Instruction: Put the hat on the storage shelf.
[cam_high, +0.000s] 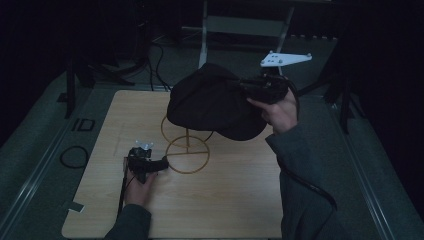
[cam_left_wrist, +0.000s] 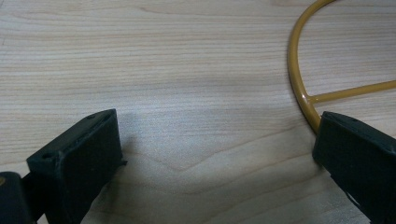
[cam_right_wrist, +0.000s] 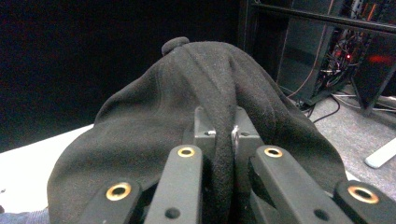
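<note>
High view, right gripper (cam_high: 248, 90): I see it raised over the far side of the table (cam_high: 225, 200), clamped on a fold of the black hat (cam_high: 210, 102), which hangs from its tip toward my left gripper's side.
High view, left gripper (cam_high: 161, 163): low on the table, its tip at the base ring of the yellow wire stand (cam_high: 187, 155); the hat hangs above and beyond it.
Left gripper view, jaws: I read the 2 as spread wide, bare wood between them, nothing held.
Left gripper view, stand (cam_left_wrist: 299, 88): its ring curves just ahead of the right-hand jaw, touching or nearly so.
Right gripper view, jaws: pinched narrow on a ridge of the hat (cam_right_wrist: 187, 107).
Right gripper view, hat: it bulges straight ahead of the jaws, top button farthest out.
</note>
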